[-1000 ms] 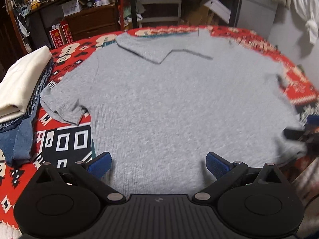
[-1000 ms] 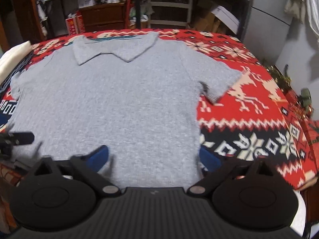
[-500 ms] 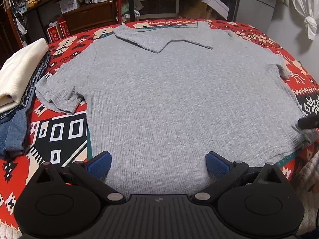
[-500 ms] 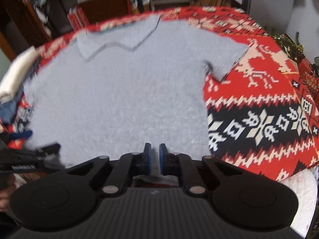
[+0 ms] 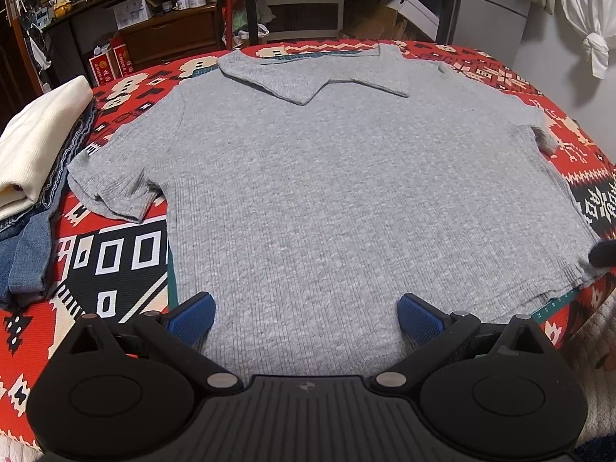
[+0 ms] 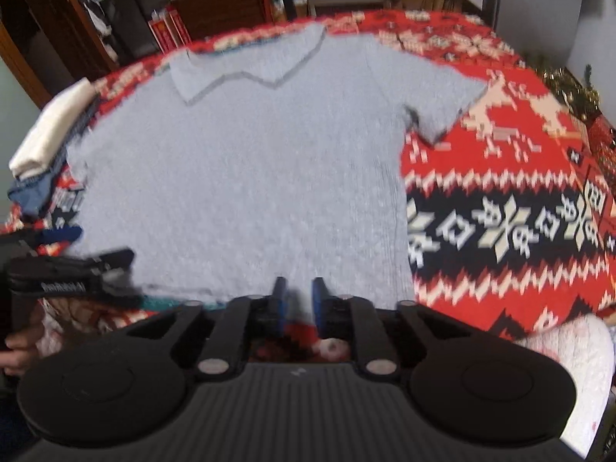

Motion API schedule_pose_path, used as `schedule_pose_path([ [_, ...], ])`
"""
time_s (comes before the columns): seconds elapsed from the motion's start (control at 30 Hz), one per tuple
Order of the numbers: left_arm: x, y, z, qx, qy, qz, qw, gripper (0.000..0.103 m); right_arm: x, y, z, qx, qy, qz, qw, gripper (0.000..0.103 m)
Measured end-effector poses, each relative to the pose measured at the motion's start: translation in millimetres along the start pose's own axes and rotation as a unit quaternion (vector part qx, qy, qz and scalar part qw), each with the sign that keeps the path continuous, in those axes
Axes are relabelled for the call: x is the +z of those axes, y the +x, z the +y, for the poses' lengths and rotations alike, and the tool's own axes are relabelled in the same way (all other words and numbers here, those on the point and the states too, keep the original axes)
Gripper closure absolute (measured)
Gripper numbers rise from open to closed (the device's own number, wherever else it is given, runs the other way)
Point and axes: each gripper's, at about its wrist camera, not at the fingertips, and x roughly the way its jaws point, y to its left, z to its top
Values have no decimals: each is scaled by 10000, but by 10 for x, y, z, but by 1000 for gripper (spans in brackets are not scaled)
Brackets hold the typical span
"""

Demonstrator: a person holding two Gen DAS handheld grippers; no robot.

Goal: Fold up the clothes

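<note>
One grey polo shirt (image 5: 327, 192) lies flat. Left gripper (image 5: 304, 313) level at hem, jaws spread; right gripper (image 6: 298, 294) nearly closed, gripping nothing.

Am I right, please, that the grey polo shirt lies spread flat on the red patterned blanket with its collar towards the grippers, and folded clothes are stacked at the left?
Not quite: the collar lies at the far end, away from the grippers; the hem is nearest them, as the left wrist view shows. The grey polo shirt does lie flat on the red patterned blanket, with folded clothes stacked at the left.
</note>
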Motion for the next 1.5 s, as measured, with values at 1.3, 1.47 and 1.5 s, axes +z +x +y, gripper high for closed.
schedule_pose_path([
  [1.3,-42,-6,-1,-10,91,-148,9998,0,-110,587,178,-677,-503,-678,9941,0],
  [1.47,-54,-11,-12,23,54,-217,9997,0,-119,587,177,-670,-491,-716,9940,0],
  [1.5,-57,-12,-13,34,40,-222,9997,0,-118,587,177,-670,-488,-716,9940,0],
])
